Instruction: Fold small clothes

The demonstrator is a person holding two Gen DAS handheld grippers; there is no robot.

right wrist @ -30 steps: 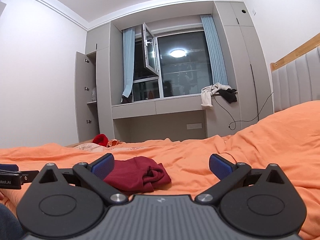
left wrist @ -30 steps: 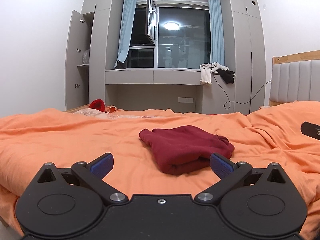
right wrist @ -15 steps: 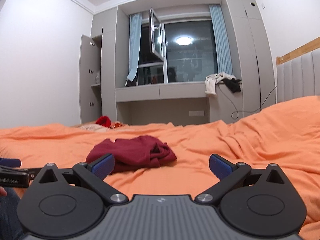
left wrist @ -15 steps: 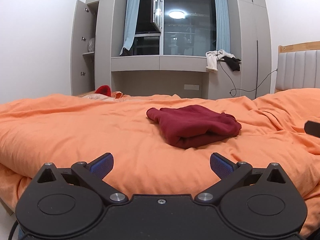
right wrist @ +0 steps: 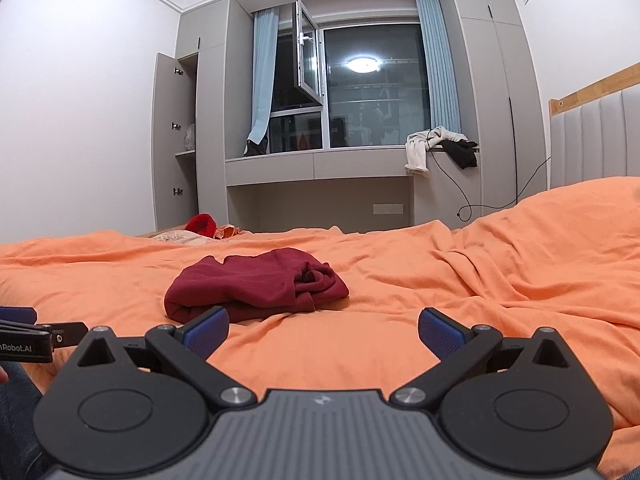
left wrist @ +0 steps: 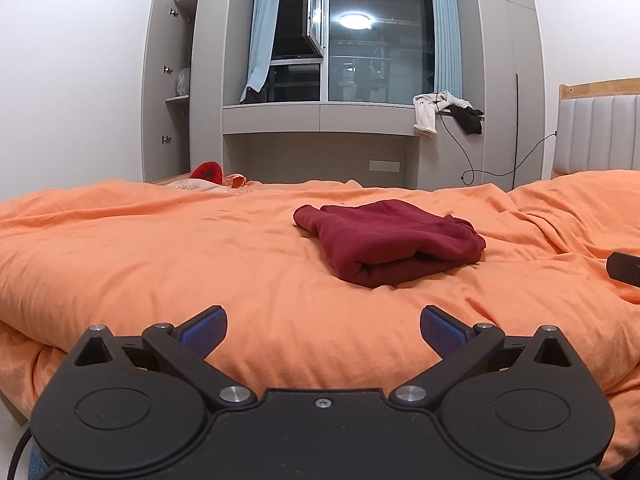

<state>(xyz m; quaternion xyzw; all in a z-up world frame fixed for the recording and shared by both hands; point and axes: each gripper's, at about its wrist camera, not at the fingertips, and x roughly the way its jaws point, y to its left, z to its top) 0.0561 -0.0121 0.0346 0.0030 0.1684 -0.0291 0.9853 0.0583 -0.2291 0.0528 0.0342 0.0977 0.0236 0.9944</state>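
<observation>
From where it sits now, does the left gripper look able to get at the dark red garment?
Probably yes. The left gripper is open and empty, and only bare orange duvet lies between it and the folded dark red garment. Nothing blocks the way, though it would have to move forward first.

White walls; a grey cupboard (left wrist: 170,80) stands open beside a dark window (left wrist: 380,44) with blue curtains (left wrist: 446,28), behind the orange bed (left wrist: 160,248).

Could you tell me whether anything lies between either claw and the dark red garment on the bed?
Nothing visible does. Only bare orange duvet separates the open left claw from the folded dark red garment, and the same holds for the open right claw in its own view.
</observation>
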